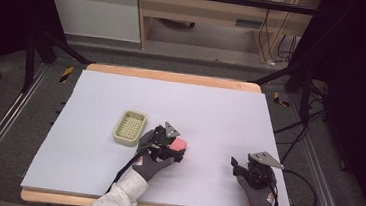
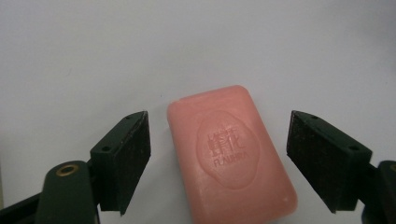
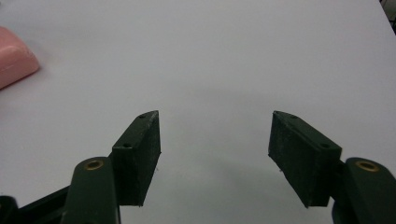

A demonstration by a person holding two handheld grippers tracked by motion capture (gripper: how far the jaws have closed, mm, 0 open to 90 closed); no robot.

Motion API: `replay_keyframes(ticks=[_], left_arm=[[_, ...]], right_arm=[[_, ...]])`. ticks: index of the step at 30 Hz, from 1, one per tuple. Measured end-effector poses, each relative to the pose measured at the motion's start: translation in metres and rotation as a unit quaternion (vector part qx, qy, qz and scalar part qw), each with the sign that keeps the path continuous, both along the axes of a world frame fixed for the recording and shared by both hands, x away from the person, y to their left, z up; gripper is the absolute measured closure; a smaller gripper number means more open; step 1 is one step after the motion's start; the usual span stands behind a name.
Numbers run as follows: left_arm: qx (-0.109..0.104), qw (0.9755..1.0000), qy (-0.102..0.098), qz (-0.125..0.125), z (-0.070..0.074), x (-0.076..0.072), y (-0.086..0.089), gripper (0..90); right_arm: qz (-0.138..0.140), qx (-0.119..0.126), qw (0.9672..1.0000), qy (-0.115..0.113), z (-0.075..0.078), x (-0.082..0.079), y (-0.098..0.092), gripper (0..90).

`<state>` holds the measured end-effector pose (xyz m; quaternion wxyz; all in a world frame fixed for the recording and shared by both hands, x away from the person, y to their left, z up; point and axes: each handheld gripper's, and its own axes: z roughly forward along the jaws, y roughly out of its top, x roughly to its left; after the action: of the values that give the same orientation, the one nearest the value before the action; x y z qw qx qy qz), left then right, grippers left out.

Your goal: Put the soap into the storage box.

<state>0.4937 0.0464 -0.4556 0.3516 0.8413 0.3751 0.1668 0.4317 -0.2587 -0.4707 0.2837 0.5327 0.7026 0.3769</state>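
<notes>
Pink soap [image 2: 231, 151] lies on my tabletop [image 1: 220, 111] between the left gripper's [image 1: 171, 148] spread fingers [image 2: 126, 158], ungrasped, the yellow dish [image 1: 129, 127] at its 9 o'clock; the right gripper [image 1: 245, 168] waits open-handed.

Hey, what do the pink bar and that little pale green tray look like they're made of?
The pink bar looks like solid soap: a matte, slightly waxy face with rounded edges and an emblem and lettering pressed into it. It lies between the open jaws of the left hand-held gripper. The pale green tray looks like moulded plastic, judging by its even colour, rounded rim and slotted grid floor, though that view is too small to be sure.
</notes>
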Motion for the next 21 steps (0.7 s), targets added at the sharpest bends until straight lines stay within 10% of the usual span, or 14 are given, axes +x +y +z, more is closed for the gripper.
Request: replay_keyframes(ticks=[21], left_arm=[[0.022, 0.9995, 0.020, 0.000, -0.012, 0.003, -0.008, 27.2]], right_arm=[[0.003, 0.000, 1.0000, 0.001, 0.000, 0.000, 0.000, 34.7]])
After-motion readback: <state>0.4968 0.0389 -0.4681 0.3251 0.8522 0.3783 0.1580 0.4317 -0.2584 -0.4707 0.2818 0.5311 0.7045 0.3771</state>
